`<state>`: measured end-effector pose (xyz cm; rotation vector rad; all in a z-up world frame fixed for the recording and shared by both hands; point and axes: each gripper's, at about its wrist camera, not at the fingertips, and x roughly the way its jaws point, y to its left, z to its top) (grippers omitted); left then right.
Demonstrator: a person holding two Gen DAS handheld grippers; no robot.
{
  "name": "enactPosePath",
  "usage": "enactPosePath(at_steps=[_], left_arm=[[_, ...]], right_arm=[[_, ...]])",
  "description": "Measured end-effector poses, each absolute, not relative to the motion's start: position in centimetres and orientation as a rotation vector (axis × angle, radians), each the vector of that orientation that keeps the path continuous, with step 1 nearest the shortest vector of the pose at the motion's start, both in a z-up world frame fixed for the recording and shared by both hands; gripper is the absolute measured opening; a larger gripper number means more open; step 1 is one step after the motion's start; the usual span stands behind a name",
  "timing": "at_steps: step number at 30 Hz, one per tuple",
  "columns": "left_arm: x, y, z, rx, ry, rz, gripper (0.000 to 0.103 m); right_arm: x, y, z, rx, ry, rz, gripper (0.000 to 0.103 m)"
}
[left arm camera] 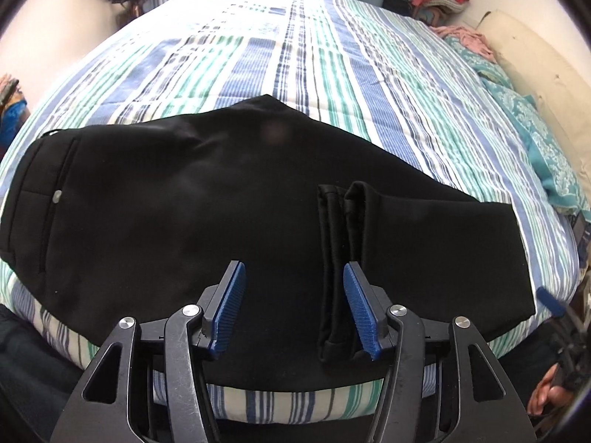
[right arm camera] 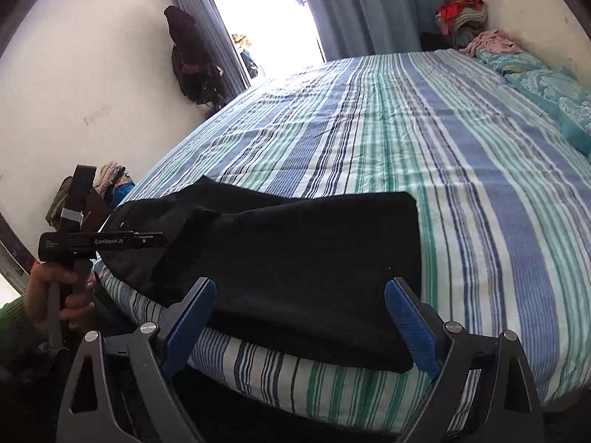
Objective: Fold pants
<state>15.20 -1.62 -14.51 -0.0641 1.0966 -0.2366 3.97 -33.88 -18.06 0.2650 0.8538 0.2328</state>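
With the black pants (left arm camera: 184, 221) lying on the bed's (left arm camera: 332, 74) near edge, legs folded back once, I judge one fold remains; left gripper (left arm camera: 293, 304) and right gripper (right arm camera: 301, 326) fingers stand apart, empty.

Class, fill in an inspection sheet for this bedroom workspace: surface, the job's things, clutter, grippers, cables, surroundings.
Surface: striped bedspread covering the bed, lightly creased.
Job's things: black pants lying near the bed's front edge, leg ends folded back on top.
Clutter: teal patterned bedding and a pink cloth along the wall side; clothes pile in the corner.
Grippers: left gripper open over the pants, holding nothing; right gripper open wide at the folded end.
Cables: nothing seen.
Surroundings: blue curtain, bright doorway, dark clothing hanging on the wall.
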Motion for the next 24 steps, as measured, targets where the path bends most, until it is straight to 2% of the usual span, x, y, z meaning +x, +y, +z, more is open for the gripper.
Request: enactPosePath(at_steps=[2,3,6,9,14,20,24], left_arm=[[15.0,-1.2,-13.9,-0.092,1.080,-0.234,0.058],[14.9,-1.2,-13.5,-0.106,1.068,-0.241,0.058],[14.6,-2.1,-12.1,-0.133,1.019,-0.294,0.060],[14.8,-4.3,-11.5,-0.111,0.984,-0.355,0.074],[15.4,-8.2,-13.7,0.002,1.010,-0.408,0.074],[14.7,-9.0,-17.3,0.077,1.106,-0.396,0.074],[14.0,-9.3,-17.0,0.116,1.090,-0.408,0.074]], right_arm=[[5.3,-33.4,-21.7,0.308,1.035,0.252,0.092],[5.3,-33.3,-22.1,0.291,1.041,0.237,0.089],[5.2,-33.9,-19.9,0.340,0.988,0.261,0.089],[6.3,-35.6,-17.0,0.395,0.902,0.244,0.089],[13.0,-38.3,-15.5,0.392,0.940,0.134,0.089],[17.1,-39.4,-22.9,0.466,1.128,0.066,0.089],[15.1,-38.5,-20.9,0.399,1.040,0.009,0.089]])
